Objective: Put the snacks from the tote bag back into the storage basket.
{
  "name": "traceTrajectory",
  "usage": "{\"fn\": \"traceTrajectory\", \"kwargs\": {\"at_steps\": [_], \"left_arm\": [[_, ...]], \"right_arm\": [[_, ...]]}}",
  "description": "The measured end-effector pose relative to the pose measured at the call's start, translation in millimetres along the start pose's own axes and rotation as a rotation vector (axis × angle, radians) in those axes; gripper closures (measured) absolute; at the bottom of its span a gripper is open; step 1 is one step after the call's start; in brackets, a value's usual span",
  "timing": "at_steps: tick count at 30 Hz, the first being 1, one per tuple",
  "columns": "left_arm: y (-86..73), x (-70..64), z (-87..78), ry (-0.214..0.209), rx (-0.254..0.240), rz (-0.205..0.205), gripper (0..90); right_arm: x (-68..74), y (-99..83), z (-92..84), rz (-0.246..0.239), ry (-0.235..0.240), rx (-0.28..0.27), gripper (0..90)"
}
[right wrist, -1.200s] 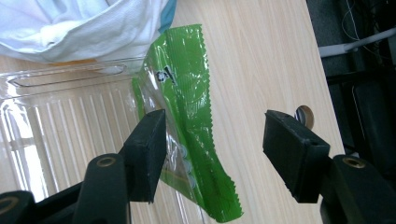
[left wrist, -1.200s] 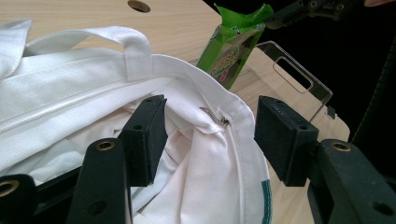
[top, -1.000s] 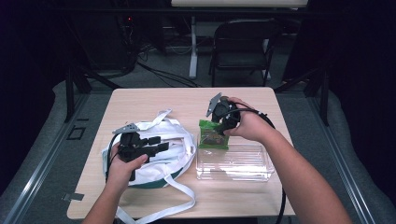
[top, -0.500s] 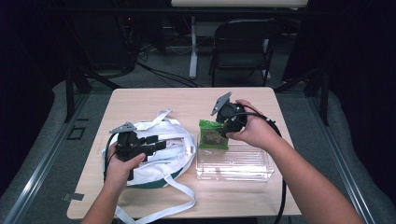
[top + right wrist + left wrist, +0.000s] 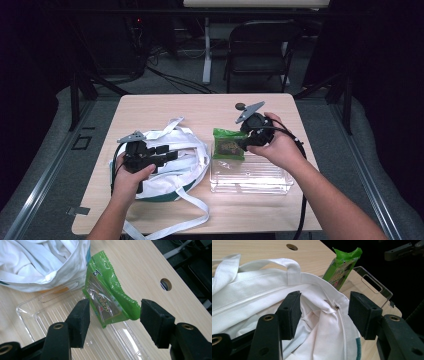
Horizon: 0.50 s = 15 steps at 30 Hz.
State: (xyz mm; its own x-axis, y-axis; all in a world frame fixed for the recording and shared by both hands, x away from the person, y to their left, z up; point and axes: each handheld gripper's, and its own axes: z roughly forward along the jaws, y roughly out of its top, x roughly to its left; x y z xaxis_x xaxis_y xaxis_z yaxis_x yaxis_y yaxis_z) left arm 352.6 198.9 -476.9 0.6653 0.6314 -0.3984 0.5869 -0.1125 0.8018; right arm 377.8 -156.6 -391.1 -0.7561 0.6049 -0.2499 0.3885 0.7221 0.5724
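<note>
A green snack packet (image 5: 228, 145) leans on the far left rim of a clear plastic tray (image 5: 250, 176). My right gripper (image 5: 242, 144) hovers just right of it. In the right gripper view the open gripper (image 5: 115, 312) has the packet (image 5: 107, 300) lying below and between its pads, which do not press on it. A white tote bag (image 5: 172, 162) lies at the left. My left gripper (image 5: 167, 155) rests over it and stands open (image 5: 324, 307) around the bag's rim and zip pull (image 5: 334, 306), gripping nothing.
The bag's long white straps (image 5: 165, 227) trail toward the table's front edge. A cable hole (image 5: 166, 284) pierces the tabletop behind the packet. A folding chair (image 5: 260, 47) stands beyond the far edge. Bare wood (image 5: 165, 107) lies behind the bag.
My right hand has drawn to the right and a little up, away from the packet, which stays against the tray. The left hand and the bag have not moved.
</note>
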Motion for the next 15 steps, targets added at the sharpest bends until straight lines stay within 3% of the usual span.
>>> {"fn": "traceTrajectory", "kwargs": {"at_steps": [6,15], "left_arm": [[-0.2,0.3,0.1,0.001,0.000,-0.001,43.4],[-0.2,-0.2,-0.3,0.002,0.000,-0.004,43.5]], "right_arm": [[3.2,-12.7,-11.3,0.055,0.003,-0.033,40.9],[10.6,-32.1,-21.8,0.093,-0.002,-0.069,40.2]]}}
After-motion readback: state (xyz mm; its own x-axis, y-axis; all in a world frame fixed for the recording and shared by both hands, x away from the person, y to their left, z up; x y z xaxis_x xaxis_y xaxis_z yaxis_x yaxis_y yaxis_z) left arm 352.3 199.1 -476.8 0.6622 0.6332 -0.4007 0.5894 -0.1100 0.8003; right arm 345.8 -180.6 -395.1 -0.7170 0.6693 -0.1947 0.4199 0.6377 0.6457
